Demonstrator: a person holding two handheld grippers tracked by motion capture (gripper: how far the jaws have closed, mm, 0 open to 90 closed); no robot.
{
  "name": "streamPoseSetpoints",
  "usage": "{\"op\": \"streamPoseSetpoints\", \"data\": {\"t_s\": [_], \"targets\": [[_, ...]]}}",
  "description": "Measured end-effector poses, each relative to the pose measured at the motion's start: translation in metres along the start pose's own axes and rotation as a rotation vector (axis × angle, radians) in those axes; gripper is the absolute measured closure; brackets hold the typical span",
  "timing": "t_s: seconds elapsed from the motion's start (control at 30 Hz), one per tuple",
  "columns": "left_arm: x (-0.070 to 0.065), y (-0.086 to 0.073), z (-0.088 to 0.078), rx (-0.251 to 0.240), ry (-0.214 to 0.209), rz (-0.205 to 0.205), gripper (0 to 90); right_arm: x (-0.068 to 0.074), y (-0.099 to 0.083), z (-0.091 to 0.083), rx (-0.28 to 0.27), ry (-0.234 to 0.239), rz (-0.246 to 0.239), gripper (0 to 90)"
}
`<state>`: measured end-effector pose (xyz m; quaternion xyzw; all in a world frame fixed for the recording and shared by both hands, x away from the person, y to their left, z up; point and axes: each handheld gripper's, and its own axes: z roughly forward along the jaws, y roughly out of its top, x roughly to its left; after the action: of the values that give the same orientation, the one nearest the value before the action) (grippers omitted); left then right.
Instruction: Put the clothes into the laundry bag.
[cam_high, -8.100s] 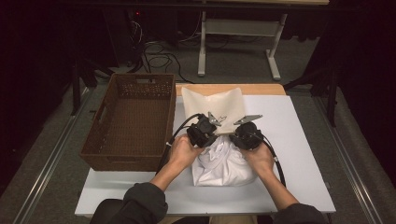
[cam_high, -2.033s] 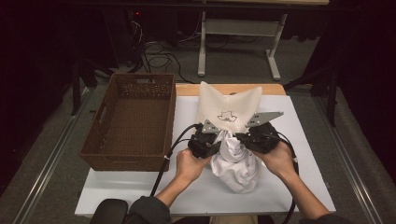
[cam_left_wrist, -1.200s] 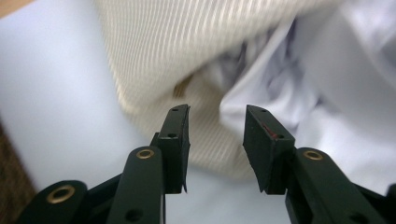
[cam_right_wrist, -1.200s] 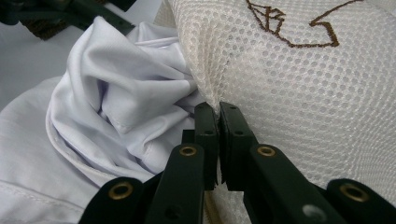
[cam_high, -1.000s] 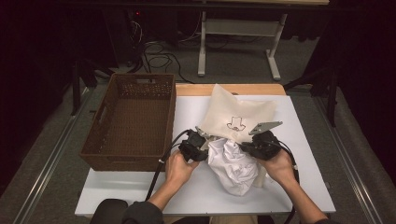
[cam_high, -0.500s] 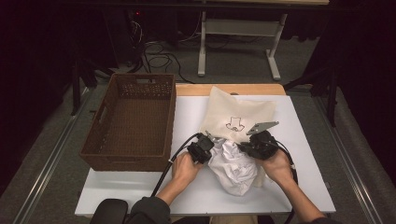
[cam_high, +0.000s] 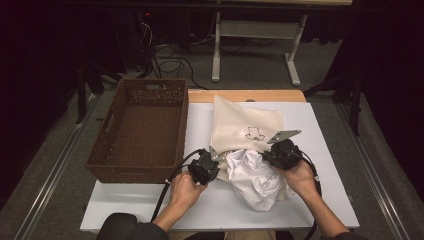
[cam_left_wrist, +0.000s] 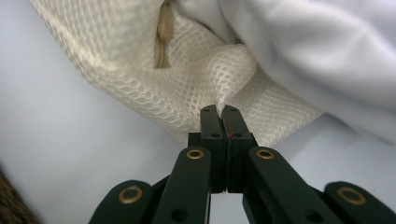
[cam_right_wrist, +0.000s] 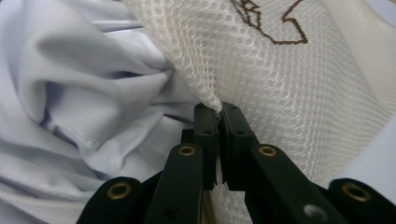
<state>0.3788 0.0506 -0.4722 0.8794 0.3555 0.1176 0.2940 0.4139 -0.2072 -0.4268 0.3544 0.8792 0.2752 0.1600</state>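
Both grippers, left and right, pinch the cream mesh laundry bag's mouth around the crumpled white garment; next, draw the mouth over the garment.

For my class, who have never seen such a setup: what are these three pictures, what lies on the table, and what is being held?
A person sits at a white table with a hand-held clamp tool, called a gripper, in each hand. The high view looks down from above. The two close-ups come from cameras that ride on the grippers and look along their black jaws. On the table lie a brown basket and a cream mesh bag with a white garment bulging from its mouth. The left gripper and the right gripper are each shut on the bag's edge.
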Motion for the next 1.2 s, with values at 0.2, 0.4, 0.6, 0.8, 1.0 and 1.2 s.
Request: {"op": "streamPoseSetpoints", "data": {"t_s": [0.2,0.4,0.6,0.8,1.0,1.2], "targets": [[-0.005,0.004,0.011,-0.015,0.030,0.031,68.3,0.003,0.003,0.001,-0.017,0.022,-0.008,87.2],[0.003,0.009,0.032,-0.027,-0.018,0.007,75.3,0.009,0.006,-0.003,-0.031,0.052,-0.007,86.6],[0.006,0.007,0.024,-0.043,-0.060,-0.006,89.4,0.012,0.008,-0.017,-0.089,0.078,0.016,75.4],[0.009,0.003,0.016,-0.058,-0.074,-0.008,89.6,0.030,0.011,-0.039,-0.151,0.110,-0.020,68.0],[0.010,0.001,0.011,-0.071,-0.090,-0.015,89.6,0.054,0.011,-0.044,-0.121,0.156,-0.077,59.0],[0.012,-0.006,0.002,-0.075,-0.104,-0.020,89.7,0.061,0.016,-0.019,-0.051,0.146,-0.070,57.9]]}}
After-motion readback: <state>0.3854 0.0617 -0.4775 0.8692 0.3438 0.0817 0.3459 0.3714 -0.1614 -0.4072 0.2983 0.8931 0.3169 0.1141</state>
